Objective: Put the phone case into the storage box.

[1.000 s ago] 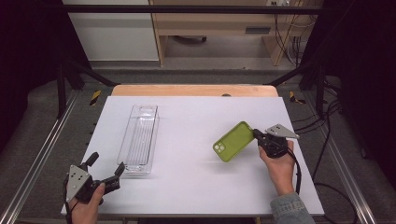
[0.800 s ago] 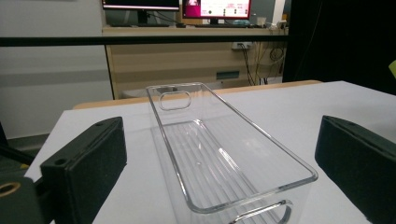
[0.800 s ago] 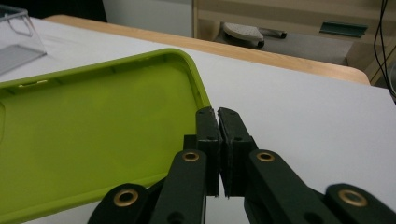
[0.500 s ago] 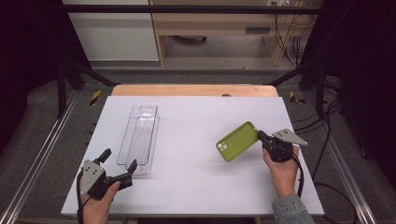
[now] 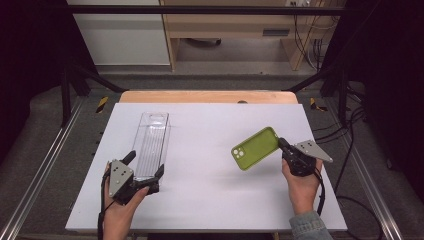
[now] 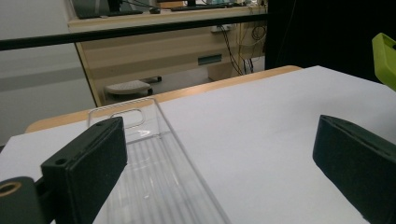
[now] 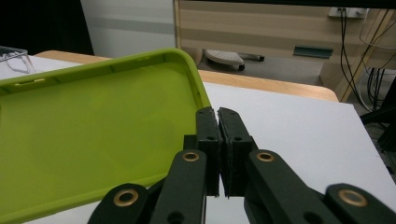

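A lime-green phone case [image 5: 255,147] hangs tilted above the right half of the white table [image 5: 210,200], its camera cutout toward the centre. My right gripper [image 5: 281,144] is shut on its right edge. In the right gripper view the jaws [image 7: 218,122] meet on the rim of the case [image 7: 93,140], whose hollow inside faces the camera. A long clear plastic tray [image 5: 152,140] lies lengthwise on the left half. My left gripper [image 5: 146,162] stands open at the tray's near end, one jaw on each side. In the left gripper view the tray [image 6: 154,172] runs away between the wide jaws [image 6: 219,163].
A wooden strip [image 5: 207,96] edges the table's far side, with a light wooden cabinet [image 5: 230,30] on the floor beyond. Metal rails [image 5: 45,165] run along both sides and cables [image 5: 350,125] trail at the right. The green case [image 6: 385,56] shows at the left gripper view's right edge.
My left gripper has moved forward and right from the table's near-left corner to the tray's near end. The right gripper has lifted the case slightly.
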Demonstrator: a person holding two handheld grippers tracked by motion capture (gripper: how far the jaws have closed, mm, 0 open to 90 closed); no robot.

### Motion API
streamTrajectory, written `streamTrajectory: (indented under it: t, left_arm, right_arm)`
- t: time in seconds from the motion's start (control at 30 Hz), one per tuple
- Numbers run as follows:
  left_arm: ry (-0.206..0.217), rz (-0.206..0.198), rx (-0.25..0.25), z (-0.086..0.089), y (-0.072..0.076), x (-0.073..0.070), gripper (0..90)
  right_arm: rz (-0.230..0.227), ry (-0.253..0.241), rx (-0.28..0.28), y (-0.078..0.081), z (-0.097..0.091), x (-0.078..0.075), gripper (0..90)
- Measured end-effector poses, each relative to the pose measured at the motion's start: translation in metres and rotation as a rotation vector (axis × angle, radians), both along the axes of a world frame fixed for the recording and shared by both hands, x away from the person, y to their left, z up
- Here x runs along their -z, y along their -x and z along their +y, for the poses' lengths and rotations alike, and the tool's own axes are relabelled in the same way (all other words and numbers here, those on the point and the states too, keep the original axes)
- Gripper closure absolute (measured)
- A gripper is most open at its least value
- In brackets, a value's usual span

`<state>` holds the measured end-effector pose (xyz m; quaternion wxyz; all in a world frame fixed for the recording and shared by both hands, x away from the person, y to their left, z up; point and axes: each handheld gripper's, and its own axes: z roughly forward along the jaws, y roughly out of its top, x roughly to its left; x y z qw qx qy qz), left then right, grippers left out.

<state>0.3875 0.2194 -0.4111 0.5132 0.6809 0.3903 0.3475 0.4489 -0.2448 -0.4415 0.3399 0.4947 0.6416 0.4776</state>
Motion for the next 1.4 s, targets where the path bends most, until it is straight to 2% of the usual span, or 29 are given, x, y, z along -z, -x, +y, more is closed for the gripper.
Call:
streamTrajectory:
  t: [0.13, 0.23, 0.5, 0.73, 0.83, 1.07, 1.2, 1.23, 1.3, 1.4]
  left_arm:
    - [-0.013, 0.004, 0.032, -0.016, -0.004, -0.001, 2.6]
    - [-0.015, 0.015, 0.055, -0.028, -0.01, -0.002, 2.6]
    - [-0.025, 0.014, 0.071, -0.051, -0.021, -0.011, 2.8]
    - [-0.026, 0.01, 0.075, -0.06, -0.02, -0.009, 2.5]
    - [-0.027, 0.016, 0.101, -0.067, -0.017, -0.006, 2.4]
    - [-0.03, 0.035, 0.094, -0.075, -0.019, -0.003, 2.4]
    - [-0.037, 0.041, 0.102, -0.08, -0.02, -0.003, 2.5]
    - [-0.042, 0.042, 0.107, -0.081, -0.02, -0.003, 2.5]
    - [-0.033, 0.047, 0.109, -0.082, -0.02, -0.004, 2.6]
    - [-0.031, 0.049, 0.109, -0.083, -0.02, -0.004, 2.6]
  right_arm:
    - [-0.01, -0.005, 0.006, 0.001, 0.0, 0.0, 88.0]
    - [-0.04, -0.009, 0.018, 0.002, 0.0, -0.002, 88.0]
    - [-0.068, -0.021, 0.04, 0.004, -0.001, -0.003, 88.0]
    - [-0.076, -0.025, 0.043, 0.006, 0.0, -0.003, 88.0]
    - [-0.076, -0.029, 0.039, 0.008, 0.002, -0.002, 88.0]
    - [-0.074, -0.024, 0.031, 0.01, 0.003, -0.002, 88.0]
    - [-0.074, -0.012, 0.012, 0.01, 0.003, -0.002, 88.0]
    - [-0.067, -0.004, -0.008, 0.009, 0.003, -0.001, 88.0]
    - [-0.064, 0.004, -0.019, 0.009, 0.004, 0.0, 87.9]
    - [-0.066, 0.003, -0.02, 0.009, 0.004, -0.001, 88.0]
